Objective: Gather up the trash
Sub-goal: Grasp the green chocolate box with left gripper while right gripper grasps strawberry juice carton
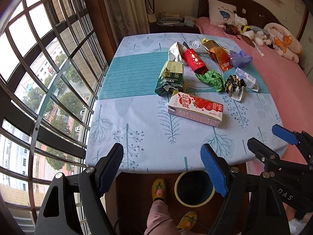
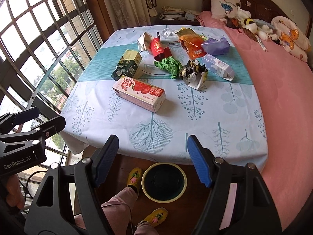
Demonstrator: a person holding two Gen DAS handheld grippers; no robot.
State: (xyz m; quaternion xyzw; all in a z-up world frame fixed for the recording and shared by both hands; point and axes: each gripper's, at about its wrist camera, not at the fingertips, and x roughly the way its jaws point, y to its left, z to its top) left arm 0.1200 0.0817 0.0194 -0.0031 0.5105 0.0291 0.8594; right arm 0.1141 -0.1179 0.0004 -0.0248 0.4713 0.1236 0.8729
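Observation:
Trash lies on a table with a blue tree-print cloth (image 1: 137, 129). A strawberry milk carton (image 1: 195, 108) (image 2: 139, 93) lies nearest me on its side. Behind it are a green chocolate box (image 1: 172, 78), a red packet (image 1: 194, 60), crumpled green paper (image 1: 212, 79), a foil wrapper (image 1: 235, 86), an orange wrapper (image 1: 218, 55), a purple bag (image 1: 240, 58) and a small white-blue carton (image 1: 247, 79). My left gripper (image 1: 161, 150) (image 2: 47, 117) hangs open and empty over the table's near edge. My right gripper (image 2: 153, 140) (image 1: 266, 137) is open and empty beside it.
A round bin (image 2: 164, 182) with a pale rim stands on the wooden floor under the table's near edge. A person's yellow slippers (image 2: 135, 177) and pink trouser leg are beside it. A pink bed (image 2: 283, 98) runs along the right, a barred window (image 1: 39, 78) along the left.

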